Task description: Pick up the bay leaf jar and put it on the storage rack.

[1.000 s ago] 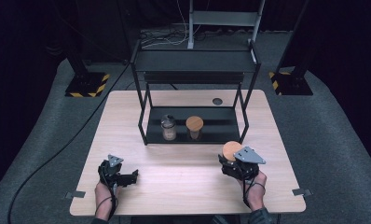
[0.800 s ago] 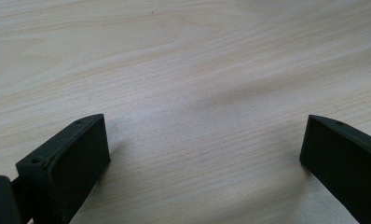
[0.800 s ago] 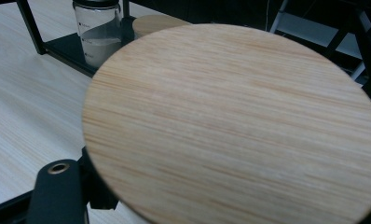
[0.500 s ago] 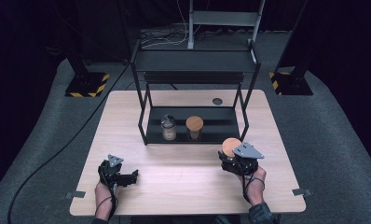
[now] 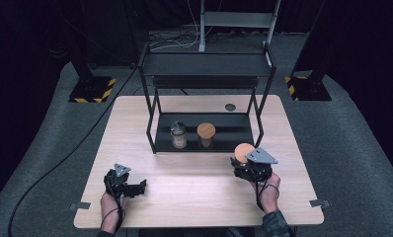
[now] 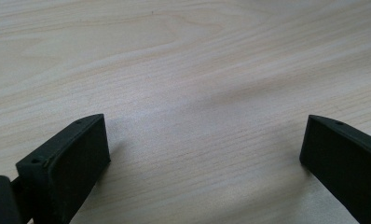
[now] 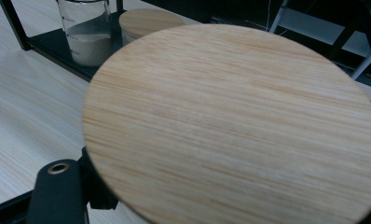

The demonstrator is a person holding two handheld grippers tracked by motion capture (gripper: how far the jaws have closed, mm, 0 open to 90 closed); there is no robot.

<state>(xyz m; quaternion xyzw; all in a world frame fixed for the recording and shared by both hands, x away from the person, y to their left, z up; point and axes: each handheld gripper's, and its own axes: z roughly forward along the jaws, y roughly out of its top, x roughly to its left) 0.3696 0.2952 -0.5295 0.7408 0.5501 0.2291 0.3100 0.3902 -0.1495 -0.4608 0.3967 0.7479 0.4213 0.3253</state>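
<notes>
From the high view, the right gripper (image 5: 245, 163) holds a round wooden lid (image 5: 243, 151) just in front of the black rack (image 5: 207, 79), whose lower shelf carries an open glass jar (image 5: 178, 135) beside a lidded jar (image 5: 206, 135), while the left gripper (image 5: 135, 187) rests low over the surface (image 5: 194, 173) at the near left. Along the left gripper view, both jaws stand wide apart above bare wood grain. Along the right gripper view, the wooden lid (image 7: 235, 126) sits clamped close to the camera, with the open glass jar (image 7: 85, 32) and lidded jar (image 7: 148, 21) beyond it.
</notes>
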